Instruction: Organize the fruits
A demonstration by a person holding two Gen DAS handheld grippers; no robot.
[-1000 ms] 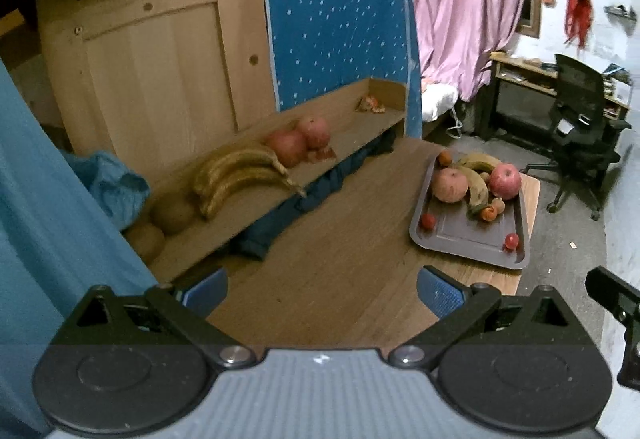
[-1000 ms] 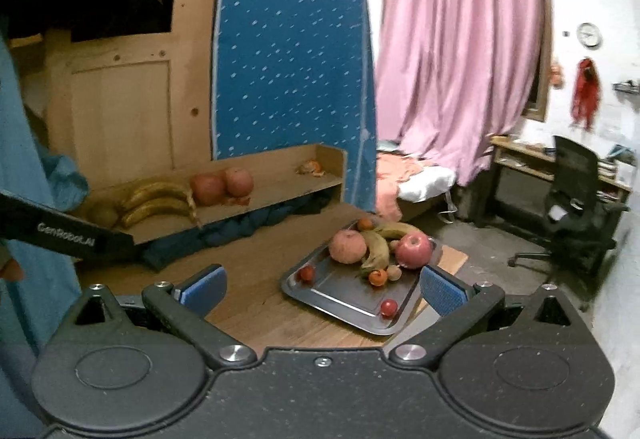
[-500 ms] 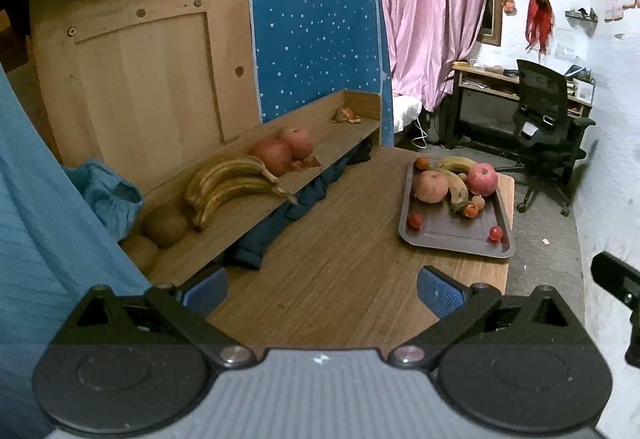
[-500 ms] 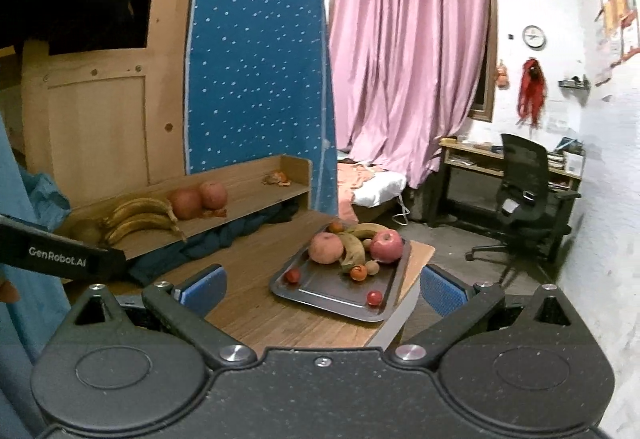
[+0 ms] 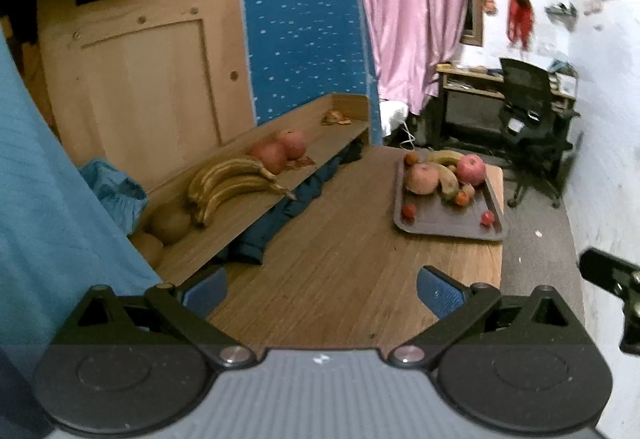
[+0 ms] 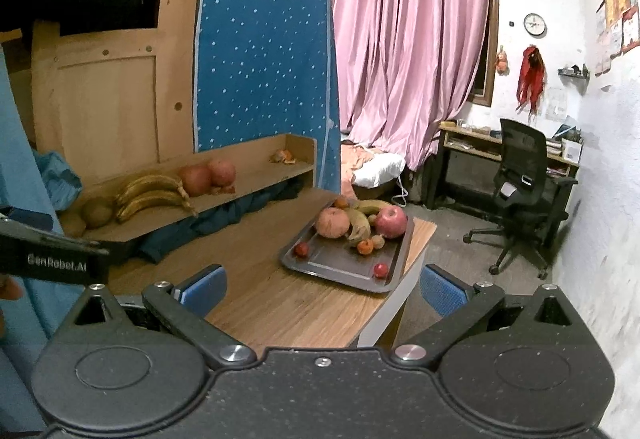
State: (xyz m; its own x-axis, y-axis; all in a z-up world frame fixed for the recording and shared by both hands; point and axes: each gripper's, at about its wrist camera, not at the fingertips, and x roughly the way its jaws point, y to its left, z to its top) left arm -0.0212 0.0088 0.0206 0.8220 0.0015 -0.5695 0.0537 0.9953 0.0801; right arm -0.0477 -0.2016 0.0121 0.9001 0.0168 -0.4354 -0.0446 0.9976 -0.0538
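Left gripper (image 5: pixel 320 289) held above the near end of the long wooden table (image 5: pixel 340 239), blue-padded fingers spread wide, nothing between them. Right gripper (image 6: pixel 322 289) likewise released and empty, over the table's near right edge. Dark grey rectangular metal tray (image 6: pixel 336 263) sits at the far right end of the table, one corner near the edge. On the tray, clustered at the far end: pale orange-pink round fruit (image 6: pixel 332 222), red apple (image 6: pixel 391 222), two browning yellow bananas (image 6: pixel 360 223) between and behind them, small orange fruit (image 6: pixel 341 202) at the back, a few small fruits just in front of the bananas. Two small red round fruits (image 6: pixel 381 270) lie apart, one near the tray's front rim, one by its left rim. Raised wooden shelf (image 5: pixel 256 207) along the table's left side carries a bunch of brown-spotted bananas (image 5: pixel 232 185), two reddish round fruits (image 5: pixel 280 151) touching each other, two brown round fruits (image 5: pixel 170 225) at the near end, and orange peel scraps (image 5: pixel 336 117) at the far end. Dark blue cloth (image 6: pixel 224 217) bunched under the shelf.
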